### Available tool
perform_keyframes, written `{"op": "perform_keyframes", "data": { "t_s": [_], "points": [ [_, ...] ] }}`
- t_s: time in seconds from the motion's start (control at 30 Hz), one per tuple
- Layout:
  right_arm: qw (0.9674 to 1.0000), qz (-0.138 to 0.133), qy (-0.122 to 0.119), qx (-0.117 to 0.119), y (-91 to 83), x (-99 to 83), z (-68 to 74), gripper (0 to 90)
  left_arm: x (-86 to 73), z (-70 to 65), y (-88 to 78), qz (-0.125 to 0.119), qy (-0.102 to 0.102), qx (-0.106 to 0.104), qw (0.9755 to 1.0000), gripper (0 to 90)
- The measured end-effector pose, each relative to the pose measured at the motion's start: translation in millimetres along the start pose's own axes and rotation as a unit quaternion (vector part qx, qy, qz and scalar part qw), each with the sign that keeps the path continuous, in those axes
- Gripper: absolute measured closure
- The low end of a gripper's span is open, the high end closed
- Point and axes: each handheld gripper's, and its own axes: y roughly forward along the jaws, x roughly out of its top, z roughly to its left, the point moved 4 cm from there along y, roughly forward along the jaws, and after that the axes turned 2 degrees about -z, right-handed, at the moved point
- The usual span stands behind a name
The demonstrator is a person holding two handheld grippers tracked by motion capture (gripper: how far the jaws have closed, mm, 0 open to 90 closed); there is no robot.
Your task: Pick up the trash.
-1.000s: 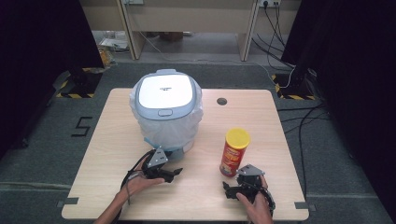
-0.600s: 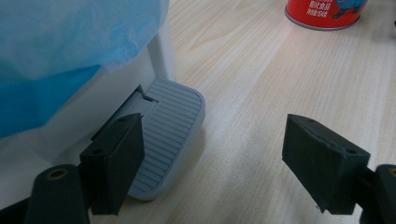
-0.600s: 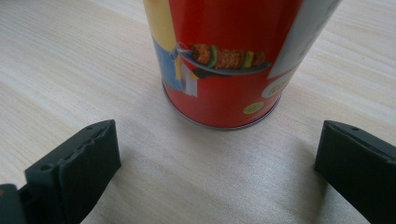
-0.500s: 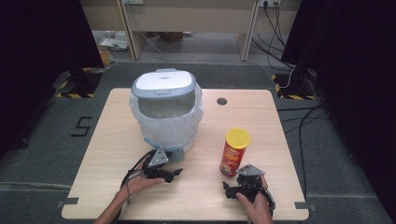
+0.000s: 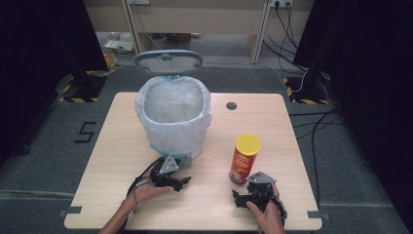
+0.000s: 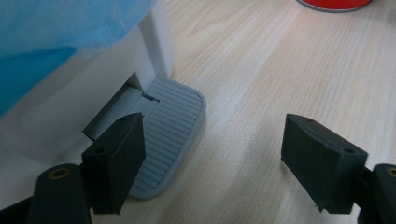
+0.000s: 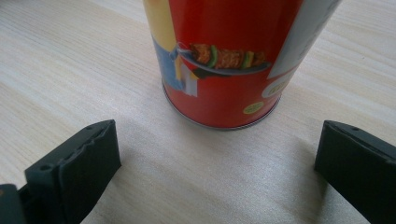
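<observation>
A white pedal bin (image 5: 174,127) lined with a pale plastic bag stands at the table's middle left, its grey-rimmed lid (image 5: 168,62) raised upright behind it. My left gripper (image 5: 181,181) is open at the bin's foot. In the left gripper view, my left gripper (image 6: 215,158) has one jaw over the ribbed grey pedal (image 6: 173,116) and the other over bare wood. A red snack can (image 5: 244,160) with a yellow cap stands upright to the right. My right gripper (image 5: 246,192) is open just in front of the can (image 7: 219,60), touching nothing (image 7: 217,158).
The wooden table (image 5: 107,161) has a small round cable hole (image 5: 231,105) behind the can. Dark floor and cables surround the table, and a cabinet stands at the far side.
The bin's lid has swung up from shut to fully open, baring the bag-lined inside. Both grippers have stayed almost where they were.
</observation>
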Motion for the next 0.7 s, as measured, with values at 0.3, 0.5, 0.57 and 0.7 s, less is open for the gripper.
{"op": "perform_keyframes", "data": {
  "t_s": [0.3,0.5,0.57,0.7],
  "points": [
    [1.0000,-0.002,0.004,0.001,-1.2,-0.1,-0.4,3.9,-0.2,-0.6,0.3,0.002,0.008,0.003,1.0000,21.2],
    [0.9980,-0.061,-0.006,0.012,-15.3,1.9,-2.1,18.1,-0.3,-0.9,0.2,0.004,0.011,0.004,0.9999,21.2],
    [0.9975,-0.069,-0.006,0.015,-17.6,2.8,-2.0,16.5,-0.2,-1.1,0.4,0.004,0.012,0.006,0.9999,21.2],
    [0.9947,-0.102,-0.008,0.011,-24.4,9.2,-3.3,15.0,0.0,-1.7,0.5,0.008,0.016,0.007,0.9998,21.2]
  ]
}}
